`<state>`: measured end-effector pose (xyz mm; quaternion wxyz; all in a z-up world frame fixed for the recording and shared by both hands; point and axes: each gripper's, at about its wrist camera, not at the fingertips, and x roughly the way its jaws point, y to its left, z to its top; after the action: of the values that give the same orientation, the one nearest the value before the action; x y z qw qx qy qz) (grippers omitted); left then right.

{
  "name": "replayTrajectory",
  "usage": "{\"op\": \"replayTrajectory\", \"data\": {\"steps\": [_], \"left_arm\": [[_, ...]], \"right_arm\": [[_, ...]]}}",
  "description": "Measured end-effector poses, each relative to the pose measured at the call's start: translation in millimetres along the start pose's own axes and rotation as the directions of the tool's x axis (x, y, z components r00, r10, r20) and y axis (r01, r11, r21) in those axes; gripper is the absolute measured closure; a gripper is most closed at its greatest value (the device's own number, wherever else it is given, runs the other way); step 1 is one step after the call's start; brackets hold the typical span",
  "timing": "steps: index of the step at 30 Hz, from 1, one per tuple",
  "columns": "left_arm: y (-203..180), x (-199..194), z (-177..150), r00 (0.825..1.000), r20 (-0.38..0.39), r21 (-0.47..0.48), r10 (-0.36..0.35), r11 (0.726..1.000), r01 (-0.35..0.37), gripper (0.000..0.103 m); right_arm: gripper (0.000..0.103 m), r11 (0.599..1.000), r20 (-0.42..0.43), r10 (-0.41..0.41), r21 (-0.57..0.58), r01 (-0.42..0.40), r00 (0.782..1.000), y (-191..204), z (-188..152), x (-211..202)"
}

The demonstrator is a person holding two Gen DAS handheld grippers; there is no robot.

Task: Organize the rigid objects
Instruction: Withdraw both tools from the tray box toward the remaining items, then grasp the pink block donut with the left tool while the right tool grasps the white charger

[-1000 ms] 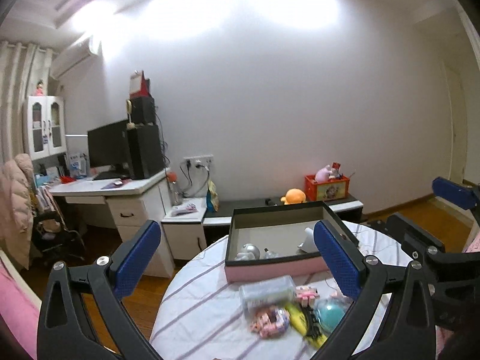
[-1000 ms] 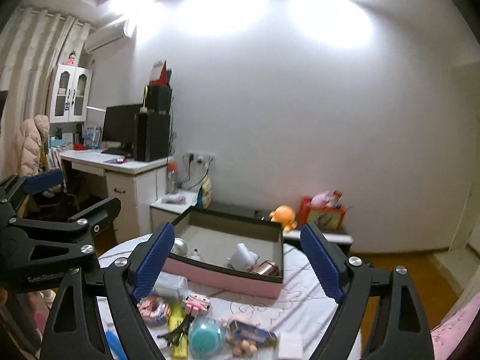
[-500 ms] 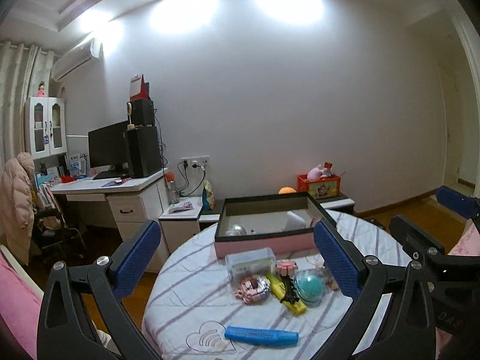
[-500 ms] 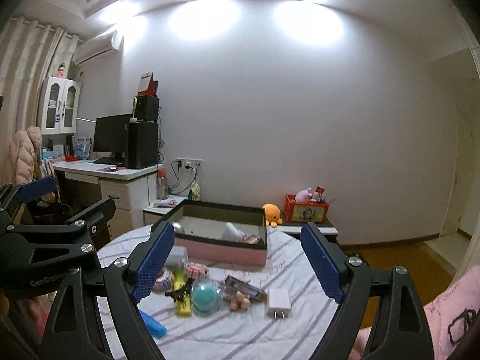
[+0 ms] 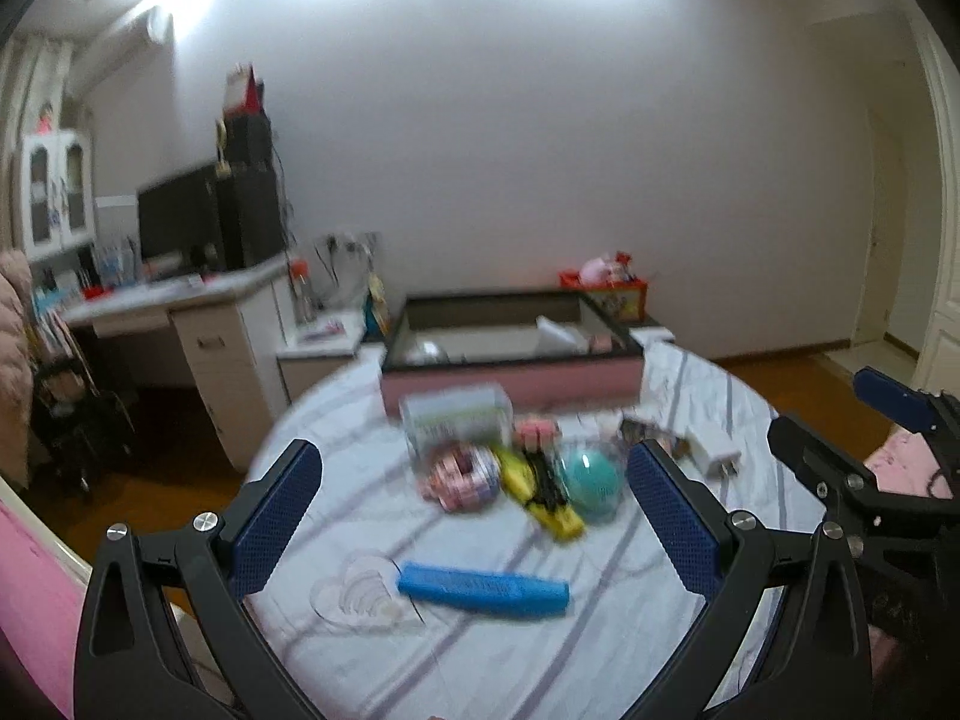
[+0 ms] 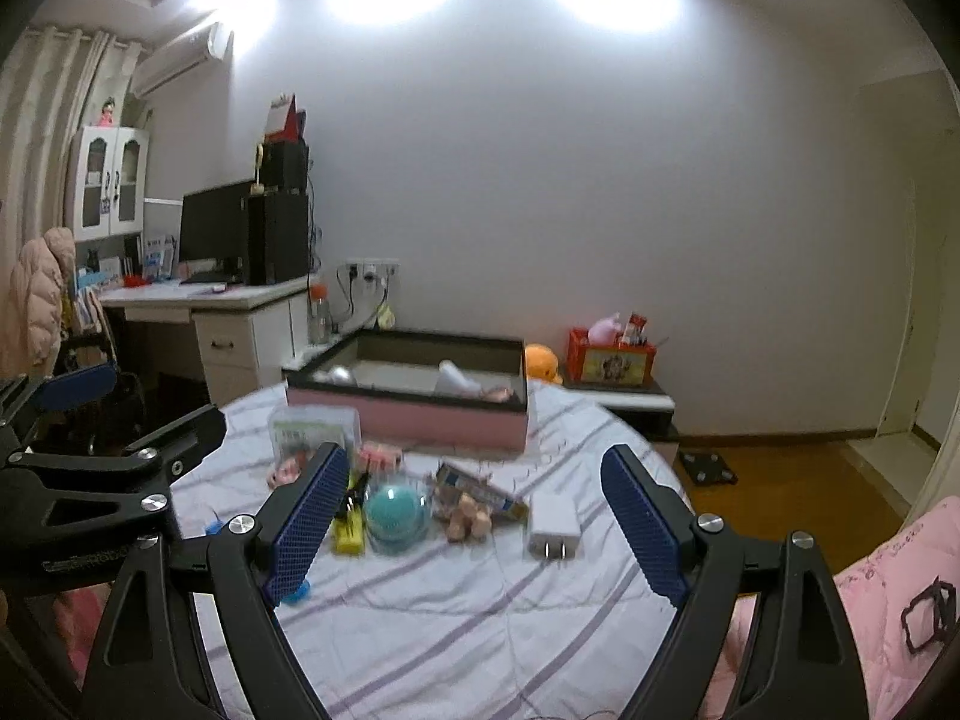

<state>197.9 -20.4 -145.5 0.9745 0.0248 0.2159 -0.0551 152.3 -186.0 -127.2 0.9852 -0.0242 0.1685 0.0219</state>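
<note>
Left wrist view: my left gripper hangs above the round table, fingers wide, holding nothing. A blue bar lies nearest; a pile of small items sits beyond, and the pink box behind that.

Right wrist view: my right gripper is also spread wide and empty, over a teal ball and white charger. I judge I am approaching for a first pick; next I must choose one item and straddle it.
</note>
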Motion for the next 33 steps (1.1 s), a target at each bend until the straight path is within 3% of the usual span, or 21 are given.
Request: {"op": "replayTrajectory", "data": {"steps": [6,13,18,23,27,31,33], "left_arm": [[0,36,-17,0.994,-0.110,0.015,0.022,1.000,-0.020,0.000],[14,70,-15,0.983,-0.180,-0.010,0.029,0.999,-0.031,0.000],[22,94,-8,0.977,-0.210,-0.002,0.048,0.999,-0.050,0.000],[28,119,-2,0.966,-0.253,0.001,0.054,0.998,-0.056,0.000],[30,132,0,0.960,-0.270,0.019,0.072,0.997,-0.069,0.000],[32,136,-4,0.956,-0.287,0.021,0.060,0.998,-0.056,0.000],[32,139,-7,0.952,-0.301,0.034,0.061,0.998,-0.053,0.000]], "right_arm": [[0.016,0.999,-0.098,-0.014,0.051,0.019,0.995,-17,-20,28],[0.016,0.991,-0.218,-0.058,0.108,0.084,0.974,-49,-38,72],[0.016,0.987,-0.296,-0.064,0.122,0.104,0.953,-66,-42,108],[0.016,0.984,-0.398,-0.059,0.129,0.120,0.915,-83,-46,150],[0.016,0.987,-0.454,-0.014,0.137,0.085,0.891,-89,-49,169],[0.016,0.993,-0.473,0.020,0.114,0.039,0.881,-81,-52,175],[0.025,0.995,-0.483,0.017,0.096,0.034,0.875,-78,-52,180]]}}
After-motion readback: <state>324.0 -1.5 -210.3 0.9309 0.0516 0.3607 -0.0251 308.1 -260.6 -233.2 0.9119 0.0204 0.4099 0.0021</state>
